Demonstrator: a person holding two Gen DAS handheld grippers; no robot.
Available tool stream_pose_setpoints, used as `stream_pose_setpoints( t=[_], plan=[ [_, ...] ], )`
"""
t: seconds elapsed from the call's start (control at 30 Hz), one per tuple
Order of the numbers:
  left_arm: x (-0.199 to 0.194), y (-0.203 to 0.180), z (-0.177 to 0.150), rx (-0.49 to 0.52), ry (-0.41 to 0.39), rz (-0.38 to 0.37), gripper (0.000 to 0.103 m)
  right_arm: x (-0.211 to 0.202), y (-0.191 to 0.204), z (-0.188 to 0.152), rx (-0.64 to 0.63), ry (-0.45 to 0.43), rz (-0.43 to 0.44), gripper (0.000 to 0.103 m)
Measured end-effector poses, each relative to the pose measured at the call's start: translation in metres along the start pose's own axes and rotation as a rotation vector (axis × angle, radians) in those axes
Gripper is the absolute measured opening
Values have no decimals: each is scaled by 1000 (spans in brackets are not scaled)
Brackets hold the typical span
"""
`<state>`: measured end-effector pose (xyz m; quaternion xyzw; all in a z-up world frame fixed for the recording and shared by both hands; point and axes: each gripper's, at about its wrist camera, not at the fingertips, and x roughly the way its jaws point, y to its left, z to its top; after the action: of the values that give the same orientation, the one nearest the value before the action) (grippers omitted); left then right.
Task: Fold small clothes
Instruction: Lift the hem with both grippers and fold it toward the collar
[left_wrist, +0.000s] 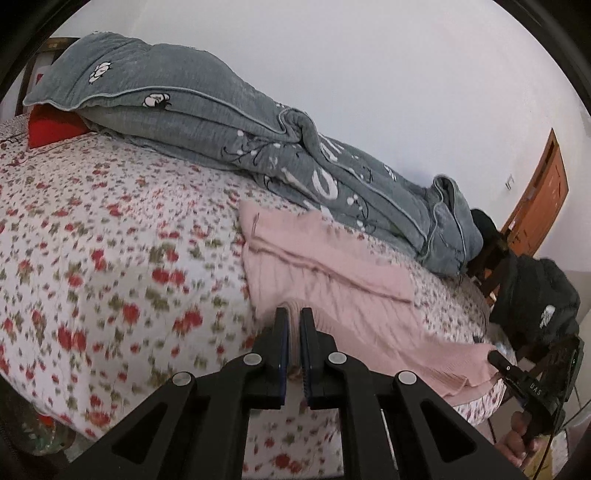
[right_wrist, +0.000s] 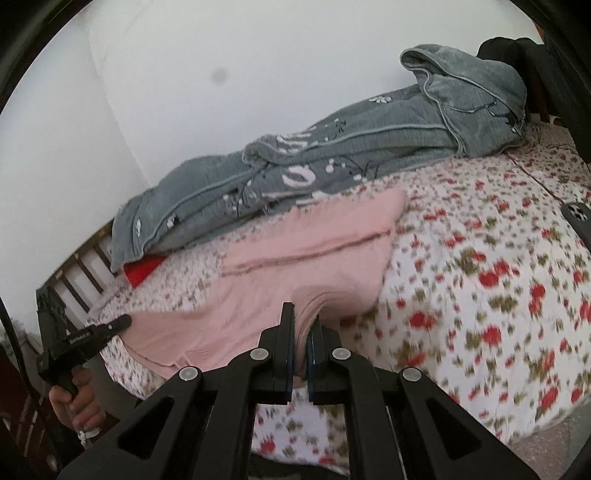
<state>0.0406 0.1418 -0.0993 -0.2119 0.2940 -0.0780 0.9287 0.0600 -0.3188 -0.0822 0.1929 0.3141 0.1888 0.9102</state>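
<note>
I have the pink garment (left_wrist: 325, 266) pinched at two spots along its near hem, one in each tool. My left gripper (left_wrist: 294, 317) is closed narrow on a bunch of knit fabric, and my right gripper (right_wrist: 303, 325) clamps another bunch the same way. The rest of it lies flat on the flowered bedsheet (left_wrist: 110, 236), stretching away toward the grey quilt (left_wrist: 207, 122) heaped along the far wall. I judge I hold both near corners so the hem stays straight and lifts evenly, ready to carry it over the far part for a fold. A phone (right_wrist: 578, 218) lies far right.
</note>
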Motion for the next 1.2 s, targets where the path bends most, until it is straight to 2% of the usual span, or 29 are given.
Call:
stream_pose_setpoints(
  t=[0.27, 0.4, 0.5, 0.7, 0.97, 1.2],
  plan=[
    [35, -11, 46, 14, -22, 16, 7, 38, -8, 51, 28, -24, -2, 5],
    [62, -15, 69, 33, -21, 40, 7, 61, -17, 73, 51, -24, -2, 5],
    [83, -16, 84, 30, -14, 36, 7, 79, -25, 87, 73, -18, 25, 5],
    [124, -13, 109, 17, -4, 39, 7, 115, -40, 110, 98, -8, 24, 5],
    [193, -9, 138, 5, 46, 59, 7, 176, -59, 141, 94, 27, -5, 5],
    [260, 1, 156, -11, 116, 78, 7, 242, -81, 159, 112, 107, -12, 5]
  ],
)
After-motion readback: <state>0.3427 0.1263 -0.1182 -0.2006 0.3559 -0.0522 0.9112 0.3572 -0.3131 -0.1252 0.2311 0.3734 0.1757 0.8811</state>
